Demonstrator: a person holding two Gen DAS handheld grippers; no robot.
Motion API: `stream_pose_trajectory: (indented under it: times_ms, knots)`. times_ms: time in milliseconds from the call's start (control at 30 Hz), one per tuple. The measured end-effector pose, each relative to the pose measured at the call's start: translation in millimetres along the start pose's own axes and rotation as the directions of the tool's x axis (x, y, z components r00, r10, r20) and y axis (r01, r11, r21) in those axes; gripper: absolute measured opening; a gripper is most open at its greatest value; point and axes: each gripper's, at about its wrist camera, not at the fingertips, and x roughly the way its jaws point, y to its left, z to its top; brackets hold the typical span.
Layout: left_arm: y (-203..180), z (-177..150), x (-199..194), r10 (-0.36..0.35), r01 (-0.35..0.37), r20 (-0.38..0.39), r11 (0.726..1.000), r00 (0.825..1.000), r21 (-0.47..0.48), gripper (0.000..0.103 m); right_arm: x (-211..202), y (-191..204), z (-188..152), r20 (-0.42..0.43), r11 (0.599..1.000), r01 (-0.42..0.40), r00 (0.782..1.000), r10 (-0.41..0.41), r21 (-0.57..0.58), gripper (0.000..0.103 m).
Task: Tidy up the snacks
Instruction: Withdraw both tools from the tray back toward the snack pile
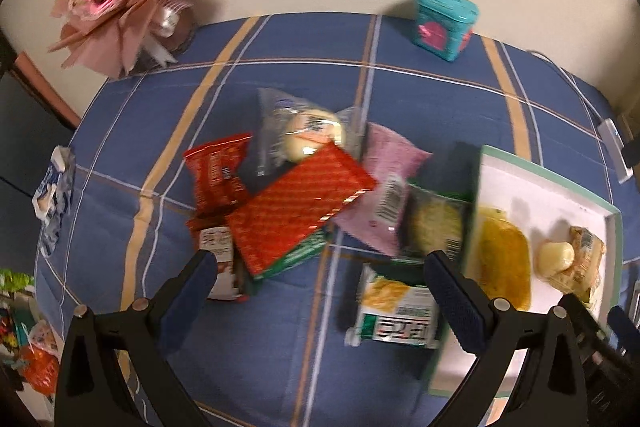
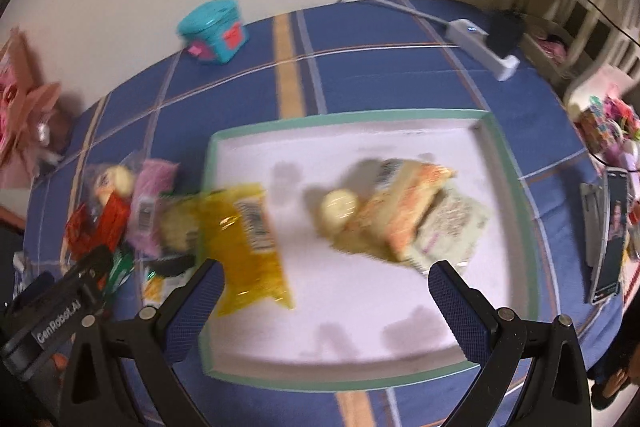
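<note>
**Two grippers spread and empty; snacks split between tray and pile**

Both tools hold nothing. Left gripper (image 1: 324,275): jaws wide apart, hovering over the loose pile. Right gripper (image 2: 326,287): jaws equally spread, above the near part of the tray (image 2: 352,117).

Ahead of the left gripper lies the red box (image 1: 304,207), propped on other packs, with a round bun pack (image 1: 308,135) beyond it and a pink pouch (image 1: 388,179) to its right. Just inside the right finger sits a green-and-white packet (image 1: 396,307), flat on the cloth. Judgement: it is the easiest next pick, being nearest and unstacked.

Yellow bag (image 2: 244,239) lies at the right gripper's left finger, straddling the tray's left edge, likely just dropped; it wants nudging inward. Ahead, an orange pack (image 2: 404,211) and a pale round snack (image 2: 340,207) cluster mid-tray, leaving room around them.

Motion blur limits label reading.
</note>
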Motion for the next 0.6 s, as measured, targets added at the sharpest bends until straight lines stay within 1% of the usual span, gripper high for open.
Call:
stream_pose_trajectory:
  times_ms: [200, 367, 500, 600]
  knots:
    - [44, 2, 5, 0.041, -0.042, -0.015, 0.997, 0.999, -0.07, 0.103, 3, 45, -10, -0.024, 0.997, -0.024, 0.999, 0.022, -0.074, 0.103]
    - [83, 3, 6, 0.032, -0.034, -0.017, 0.989, 0.999, -0.144, 0.103, 1, 78, -18, -0.028, 0.99, -0.062, 0.998, 0.058, -0.129, 0.103]
    - [107, 2, 6, 0.033, -0.036, -0.017, 0.981, 0.999, -0.191, 0.103, 3, 104, -24, -0.045, 0.979, -0.116, 0.993, 0.11, -0.165, 0.103]
    - [120, 1, 7, 0.026, -0.029, -0.018, 0.977, 1.0, -0.21, 0.103, 6, 118, -28, -0.052, 0.975, -0.13, 0.991, 0.123, -0.183, 0.103]
